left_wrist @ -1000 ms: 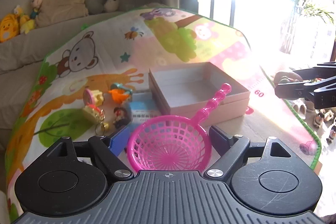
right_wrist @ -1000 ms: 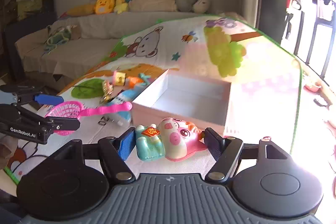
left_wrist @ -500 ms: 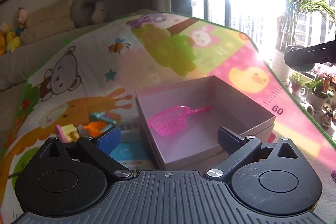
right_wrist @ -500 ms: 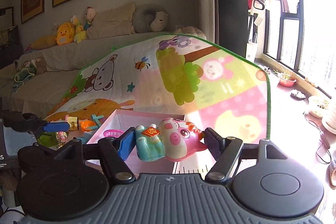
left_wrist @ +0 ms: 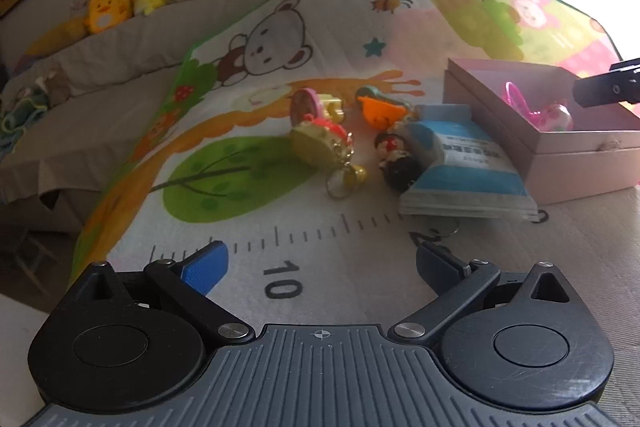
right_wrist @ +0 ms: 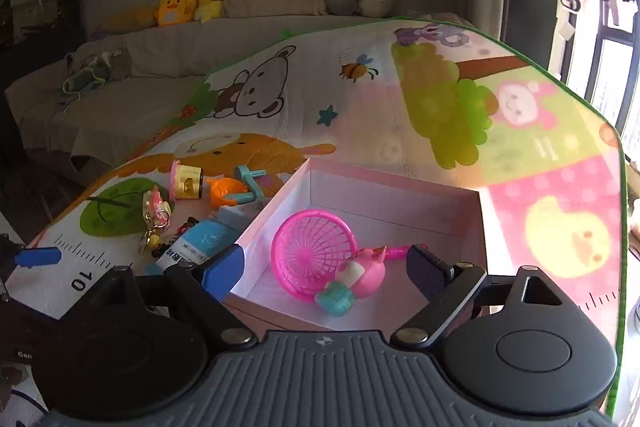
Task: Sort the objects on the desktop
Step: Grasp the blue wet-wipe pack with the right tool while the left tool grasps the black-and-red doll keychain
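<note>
My right gripper [right_wrist: 326, 269] hovers over the near end of the pink box [right_wrist: 392, 179], its jaws opening. The pink pig toy [right_wrist: 362, 277] lies free on the box floor below them, leaning on the pink strainer [right_wrist: 310, 249]. My left gripper [left_wrist: 322, 263] stands wide open and empty, low over the printed ruler on the mat. Ahead of it lie a yellow keychain toy [left_wrist: 320, 143], a small doll figure [left_wrist: 396, 163], a blue-and-white packet [left_wrist: 460, 163] and an orange toy [left_wrist: 380, 111].
The pink box [left_wrist: 580, 163] stands right of the loose toys, with the packet against its wall. A pink-and-yellow toy [left_wrist: 316, 105] lies behind the keychain. The play mat [right_wrist: 440, 99] covers the table; a sofa with plush toys [right_wrist: 176, 5] is beyond.
The left gripper dropped the pink strainer into the box, then swung left and down to the loose toys. The right gripper carried the pig toy over the box and opened; the pig now lies inside.
</note>
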